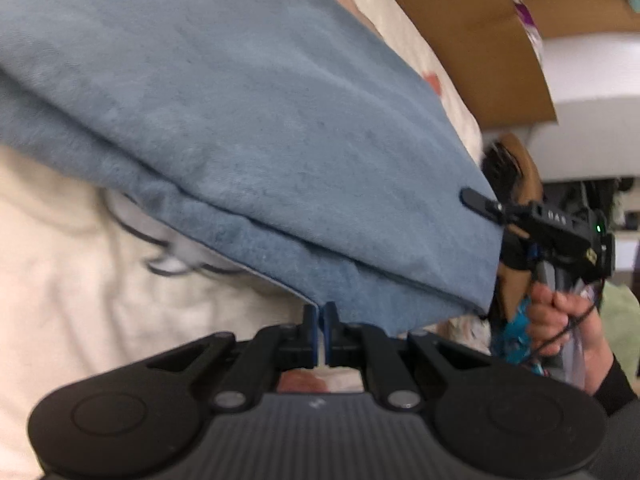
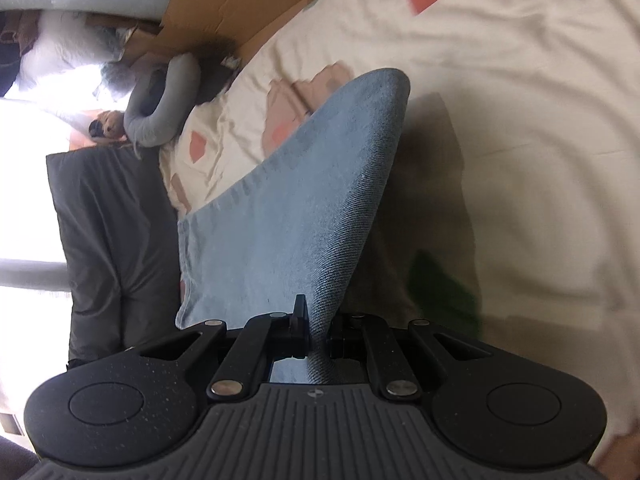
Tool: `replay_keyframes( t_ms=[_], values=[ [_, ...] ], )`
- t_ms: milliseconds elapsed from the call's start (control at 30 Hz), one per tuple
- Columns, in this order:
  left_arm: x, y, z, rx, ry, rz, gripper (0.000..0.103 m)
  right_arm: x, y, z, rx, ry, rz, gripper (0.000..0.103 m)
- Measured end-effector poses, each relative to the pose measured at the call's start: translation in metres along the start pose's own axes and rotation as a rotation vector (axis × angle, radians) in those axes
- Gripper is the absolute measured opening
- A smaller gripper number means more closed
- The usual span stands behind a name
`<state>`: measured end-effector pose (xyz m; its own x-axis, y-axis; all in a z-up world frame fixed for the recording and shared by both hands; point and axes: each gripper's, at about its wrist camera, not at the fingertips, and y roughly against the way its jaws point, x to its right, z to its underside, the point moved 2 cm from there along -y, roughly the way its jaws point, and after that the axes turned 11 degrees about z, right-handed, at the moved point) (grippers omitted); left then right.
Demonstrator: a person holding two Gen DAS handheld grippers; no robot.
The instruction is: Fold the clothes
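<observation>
- Hanging between the two grippers, the blue denim garment (image 1: 248,128) is lifted off the cream bedsheet (image 1: 64,280), with part of it trailing down ahead of the right gripper (image 2: 318,320) toward the bed.
- The left gripper (image 1: 320,316) has its jaws pinched tight on the garment's lower edge, just ahead of its fingertips; only a thin bit of cloth is caught there.
- The right gripper is clamped on a bunched fold of the same denim, which passes down between its jaws.
- From the left gripper's view, the right gripper's fingertip (image 1: 476,199) lies on the garment's far corner, off to the right, with the person's hand (image 1: 560,320) behind it.
- The denim looks thick, soft and fairly heavy for cloth: it sags and creases, not slippery or fragile. I judge that hems and corners give the surest hold, since the doubled edge is firm.
- Room to move looks best over the open bedsheet to the right of the right gripper. A cardboard box (image 2: 240,4), a grey neck pillow (image 2: 160,100) and a dark cushion (image 2: 104,240) crowd its left side.
</observation>
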<state>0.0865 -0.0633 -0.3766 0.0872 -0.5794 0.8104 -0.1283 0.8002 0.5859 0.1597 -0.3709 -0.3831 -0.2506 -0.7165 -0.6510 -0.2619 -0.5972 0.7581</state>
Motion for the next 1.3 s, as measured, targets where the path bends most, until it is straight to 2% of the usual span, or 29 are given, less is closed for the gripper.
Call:
replay_keyframes(
  t_ms=[133, 267, 333, 433, 500, 567, 633, 700, 900, 1067, 1100, 1200, 1233, 1300],
  values=[
    [0.003, -0.021, 0.003, -0.071, -0.026, 0.017, 0.003, 0.026, 0.014, 0.005, 0.018, -0.046, 0.029, 0.005],
    [-0.001, -0.025, 0.002, -0.115, -0.011, 0.011, 0.002, 0.052, 0.002, 0.013, 0.012, -0.093, 0.021, 0.005],
    [-0.002, -0.02, 0.001, -0.125, -0.012, 0.009, 0.01, 0.064, -0.008, 0.017, 0.005, -0.118, 0.022, 0.006],
    [-0.003, -0.007, -0.001, -0.124, -0.033, -0.01, 0.016, 0.078, -0.017, 0.024, 0.008, -0.158, 0.006, 0.012],
    [-0.001, -0.001, -0.007, -0.108, -0.048, -0.029, 0.016, 0.083, -0.019, 0.028, 0.012, -0.164, -0.012, 0.016],
    [0.002, 0.005, -0.015, -0.084, -0.06, -0.041, 0.016, 0.086, -0.02, 0.033, 0.001, -0.165, -0.021, 0.026],
    [0.004, 0.011, -0.024, -0.053, -0.067, -0.036, 0.016, 0.091, -0.022, 0.037, -0.009, -0.178, -0.033, 0.029],
    [0.005, 0.018, -0.031, -0.022, -0.07, -0.019, 0.016, 0.096, -0.026, 0.043, -0.018, -0.204, -0.053, 0.029],
    [0.005, 0.022, -0.053, 0.08, -0.069, -0.119, 0.015, 0.087, -0.028, 0.054, -0.05, -0.176, -0.06, 0.026],
    [-0.001, 0.006, -0.054, 0.088, -0.075, -0.191, 0.014, 0.076, -0.022, 0.049, -0.038, -0.161, -0.069, 0.026],
    [-0.005, 0.003, -0.053, 0.084, -0.078, -0.215, 0.008, 0.074, -0.022, 0.048, -0.033, -0.164, -0.066, 0.027],
    [-0.019, 0.003, -0.048, 0.092, -0.057, -0.233, 0.002, 0.073, -0.023, 0.04, 0.017, -0.2, -0.075, 0.037],
    [-0.021, 0.002, -0.047, 0.089, -0.056, -0.238, 0.002, 0.073, -0.024, 0.037, 0.035, -0.214, -0.081, 0.044],
    [-0.025, -0.001, -0.045, 0.082, -0.053, -0.246, 0.003, 0.073, -0.027, 0.03, 0.063, -0.237, -0.093, 0.047]
  ],
)
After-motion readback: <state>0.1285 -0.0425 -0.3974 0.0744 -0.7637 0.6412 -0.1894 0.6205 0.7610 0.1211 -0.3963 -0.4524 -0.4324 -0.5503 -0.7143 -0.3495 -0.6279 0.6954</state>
